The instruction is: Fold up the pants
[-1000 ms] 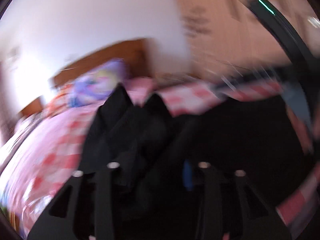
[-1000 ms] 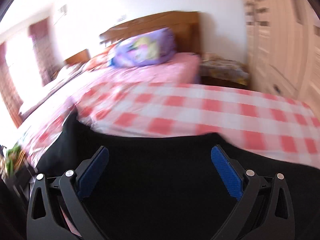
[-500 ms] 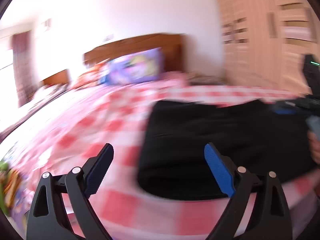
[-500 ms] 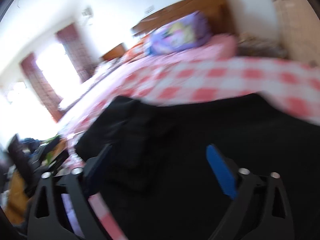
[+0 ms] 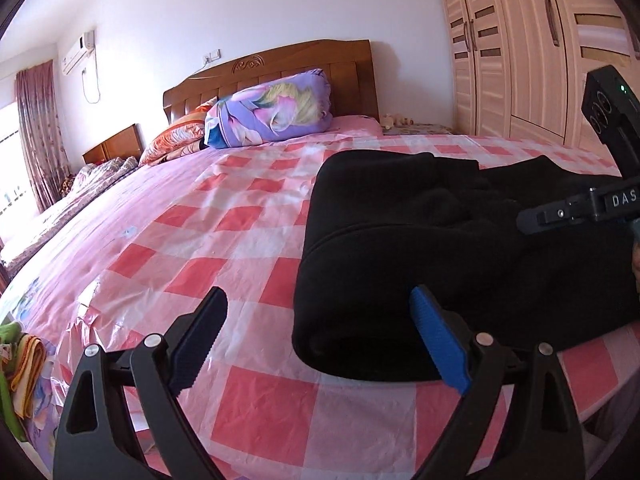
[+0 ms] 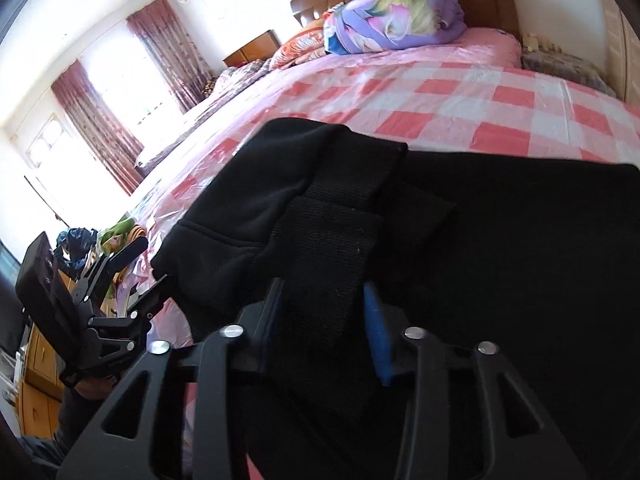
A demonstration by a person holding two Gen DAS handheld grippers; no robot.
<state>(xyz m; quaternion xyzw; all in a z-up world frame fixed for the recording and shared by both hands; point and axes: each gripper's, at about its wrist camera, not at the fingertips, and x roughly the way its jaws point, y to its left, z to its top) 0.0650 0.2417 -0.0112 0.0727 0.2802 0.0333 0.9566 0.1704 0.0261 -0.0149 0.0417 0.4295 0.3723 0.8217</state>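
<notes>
Checked bedcover point(image 5: 224, 240), purple pillow point(image 5: 272, 110), wardrobe point(image 5: 520, 48)

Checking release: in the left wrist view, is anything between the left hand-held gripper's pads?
No; the left hand-held gripper stands open over bare bedsheet, beside the pants.

Bed point(image 5: 240, 240), pink checked cover; black pants point(image 5: 440, 240), pillows point(image 5: 272, 112) on it.

Home bedroom: bed point(image 5: 224, 248) with checked cover, wooden headboard point(image 5: 280, 68) at 12 o'clock, wardrobe point(image 5: 520, 48) at 2, curtains point(image 5: 38, 136) and air conditioner point(image 5: 78, 52) at 10.
</notes>
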